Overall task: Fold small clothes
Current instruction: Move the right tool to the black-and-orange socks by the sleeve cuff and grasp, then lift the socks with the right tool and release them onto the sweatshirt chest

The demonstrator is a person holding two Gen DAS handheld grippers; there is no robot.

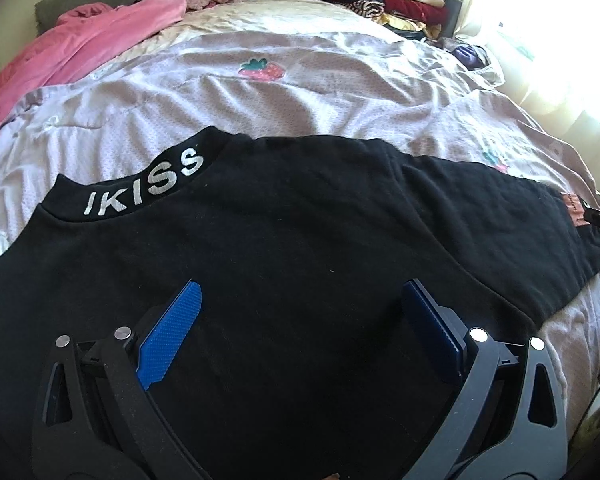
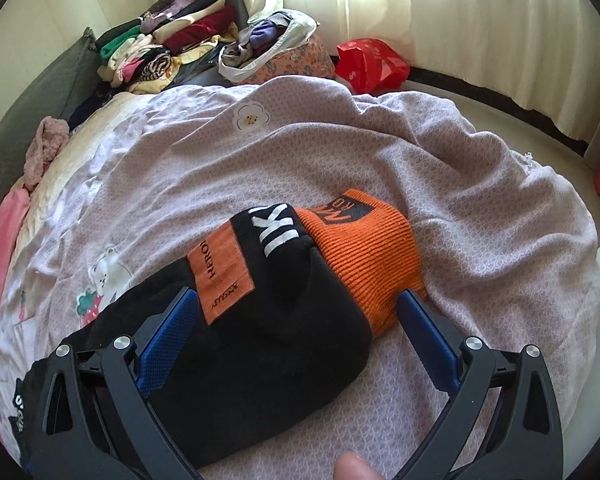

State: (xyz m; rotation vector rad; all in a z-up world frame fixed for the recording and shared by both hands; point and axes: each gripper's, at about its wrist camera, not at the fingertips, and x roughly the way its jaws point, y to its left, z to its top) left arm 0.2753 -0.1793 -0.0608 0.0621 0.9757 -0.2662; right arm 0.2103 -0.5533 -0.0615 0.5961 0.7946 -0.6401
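Left wrist view: left claw (image 1: 300,312) released above the spread top (image 1: 280,240). Right claw (image 2: 300,312), released, straddles the sleeve (image 2: 320,272); the cuff (image 2: 364,252) should be gripped next and folded inward.

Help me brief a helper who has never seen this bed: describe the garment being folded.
On the pale strawberry-print bedspread, nearest the grippers, lies a black sweatshirt. White "IKISS" lettering on its collar and an orange ribbed cuff set it apart from the pink garment.

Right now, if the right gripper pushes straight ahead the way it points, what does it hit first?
The right gripper is open, and the black sleeve already lies between its fingers. Straight on, it would likely meet the sleeve's orange ribbed cuff next, then the bedspread; depth is hard to judge.
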